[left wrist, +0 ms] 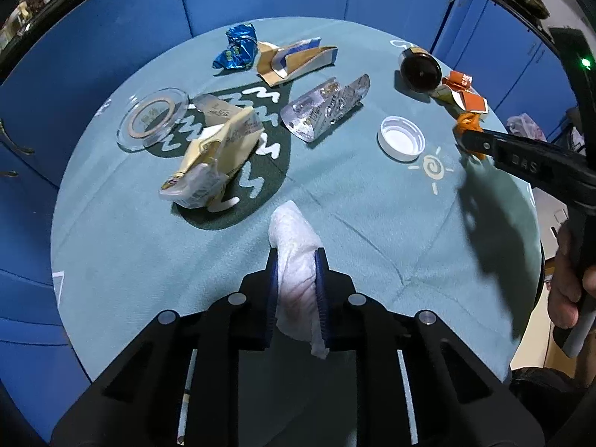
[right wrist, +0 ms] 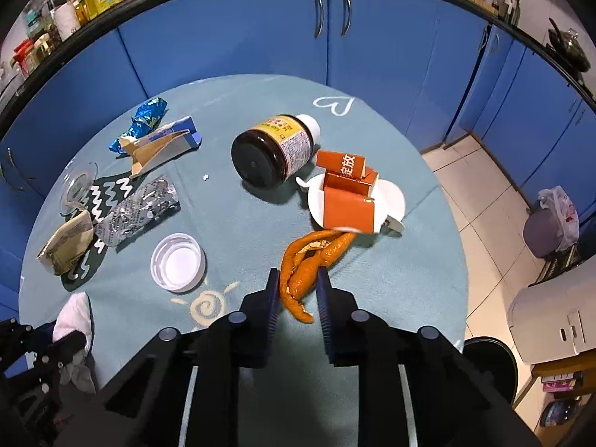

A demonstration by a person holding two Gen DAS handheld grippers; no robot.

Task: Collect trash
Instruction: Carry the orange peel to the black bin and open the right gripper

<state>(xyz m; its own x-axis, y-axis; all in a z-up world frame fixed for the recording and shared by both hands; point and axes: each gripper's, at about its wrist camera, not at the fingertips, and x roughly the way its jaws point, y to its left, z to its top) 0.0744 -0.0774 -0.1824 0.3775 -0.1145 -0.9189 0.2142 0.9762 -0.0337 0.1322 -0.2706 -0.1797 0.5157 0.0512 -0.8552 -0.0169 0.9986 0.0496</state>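
My left gripper (left wrist: pixel 297 257) is shut on a crumpled white tissue (left wrist: pixel 292 231) at the near edge of the round table (left wrist: pixel 372 201); the tissue sticks out past the fingertips. My right gripper (right wrist: pixel 299 273) is shut on a curled orange peel (right wrist: pixel 320 247), whose far end lies on the cloth beside an orange carton (right wrist: pixel 348 193). In the left wrist view the right gripper (left wrist: pixel 467 139) shows at the table's right edge with the peel (left wrist: pixel 470 121) at its tip. In the right wrist view the left gripper (right wrist: pixel 70 339) and its tissue (right wrist: pixel 74 314) sit at the lower left.
Still on the teal cloth: a brown jar (right wrist: pixel 275 149) on its side, a white plate (right wrist: pixel 395 193) under the carton, a white cap (right wrist: pixel 178 262), a silver blister pack (right wrist: pixel 138 212), a yellow wrapper (right wrist: pixel 67 242), a blue wrapper (right wrist: pixel 145 119), a torn box (right wrist: pixel 164 141), a glass dish (right wrist: pixel 76 186). Blue cabinets (right wrist: pixel 260 37) ring the table.
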